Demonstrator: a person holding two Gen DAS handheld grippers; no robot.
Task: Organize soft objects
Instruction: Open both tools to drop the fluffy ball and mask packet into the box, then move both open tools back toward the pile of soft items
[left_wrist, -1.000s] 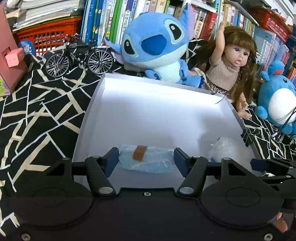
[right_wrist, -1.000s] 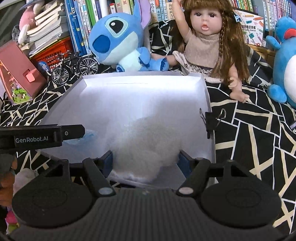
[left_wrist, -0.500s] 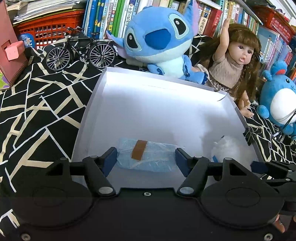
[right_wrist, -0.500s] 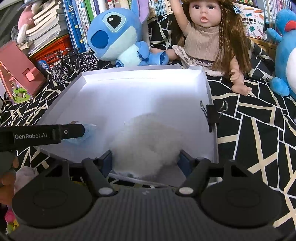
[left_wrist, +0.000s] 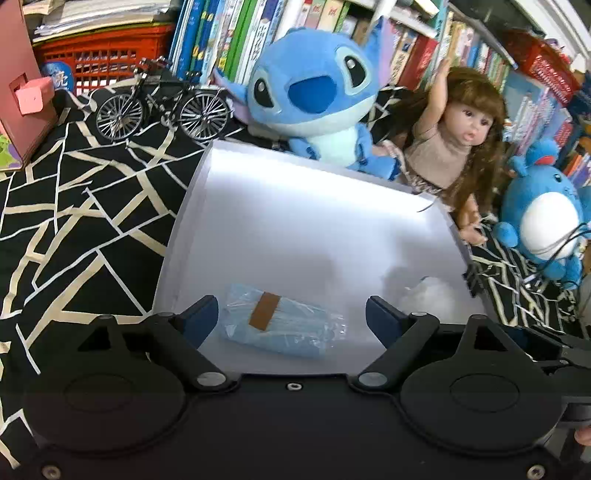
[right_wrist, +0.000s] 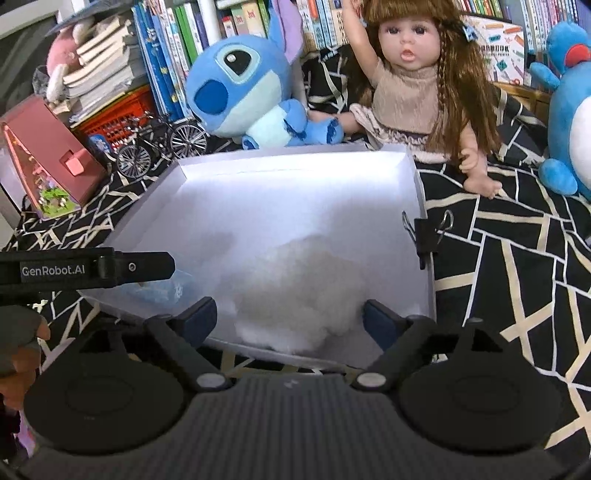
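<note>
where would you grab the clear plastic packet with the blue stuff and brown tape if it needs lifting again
Grip the clear plastic packet of blue material across its short width, at the middle right of the brown tape strip, coming from above. It lies flat and slanted on the white tray, so the left gripper, its jaws just opened and clear of it, would need turning.

Ahead of the gripper, past the far side: blue plush alien (left_wrist: 314, 99) sitting upright, long-haired doll (left_wrist: 454, 147) to its right with one arm raised. Further right — round blue-and-white plush (left_wrist: 543, 218). Ahead-left: model bicycle (left_wrist: 162, 103) standing on the black patterned cloth (left_wrist: 74, 206), red basket (left_wrist: 103, 59) behind it, pink house-shaped box (right_wrist: 48, 155) at far left. Row of books (left_wrist: 229, 33) along the back. Black binder clip (right_wrist: 424, 232) to the right.
</note>
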